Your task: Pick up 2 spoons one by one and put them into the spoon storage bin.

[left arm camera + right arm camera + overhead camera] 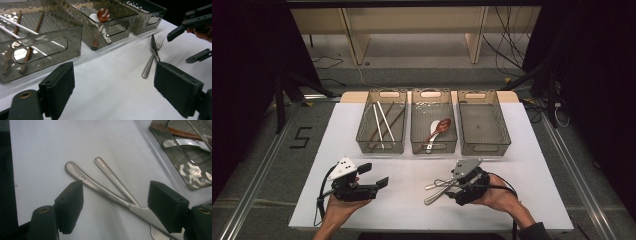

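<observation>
A metal knife and a metal fork lie crossed on the white table; from above the pair sits at the front right. My right gripper is open and hovers low over them, its jaws straddling the point where they cross; from above it sits at their right end. My left gripper is open and empty at the front left, held above bare table. From the left gripper, the knife and fork lie ahead, with the right gripper beyond them.
Three grey see-through bins stand in a row at the back. The left bin holds white and brown chopsticks. The middle bin holds a white spoon and a brown spoon. The right bin has nothing in it.
</observation>
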Motion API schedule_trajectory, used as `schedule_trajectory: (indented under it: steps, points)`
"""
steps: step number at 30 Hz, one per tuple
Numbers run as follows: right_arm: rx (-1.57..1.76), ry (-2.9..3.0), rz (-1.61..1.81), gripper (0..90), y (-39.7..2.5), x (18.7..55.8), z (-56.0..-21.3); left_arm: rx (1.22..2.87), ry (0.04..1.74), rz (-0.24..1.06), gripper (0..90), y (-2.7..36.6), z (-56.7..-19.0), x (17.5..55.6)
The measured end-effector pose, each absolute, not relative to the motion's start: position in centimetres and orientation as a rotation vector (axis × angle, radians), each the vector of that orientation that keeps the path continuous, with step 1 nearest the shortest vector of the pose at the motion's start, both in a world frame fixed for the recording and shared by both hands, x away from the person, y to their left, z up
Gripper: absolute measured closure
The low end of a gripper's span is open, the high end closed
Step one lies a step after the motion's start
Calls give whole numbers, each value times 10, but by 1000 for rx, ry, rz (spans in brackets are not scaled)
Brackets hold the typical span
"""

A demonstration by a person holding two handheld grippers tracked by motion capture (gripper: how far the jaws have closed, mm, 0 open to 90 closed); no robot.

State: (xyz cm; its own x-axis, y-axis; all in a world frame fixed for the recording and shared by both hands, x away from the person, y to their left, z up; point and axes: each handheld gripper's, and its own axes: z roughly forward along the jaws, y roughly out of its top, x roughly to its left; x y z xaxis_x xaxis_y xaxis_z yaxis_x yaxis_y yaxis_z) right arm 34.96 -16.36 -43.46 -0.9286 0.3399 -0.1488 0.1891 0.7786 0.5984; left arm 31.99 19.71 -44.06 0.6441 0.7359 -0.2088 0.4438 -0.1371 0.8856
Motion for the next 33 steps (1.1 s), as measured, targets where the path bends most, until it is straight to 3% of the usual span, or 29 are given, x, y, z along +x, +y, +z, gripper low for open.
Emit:
schedule_trajectory:
  steps: [33]
  points:
    - [200,2841,619,322,-137,363,-446,1736,961,376,160,201,-436,316]
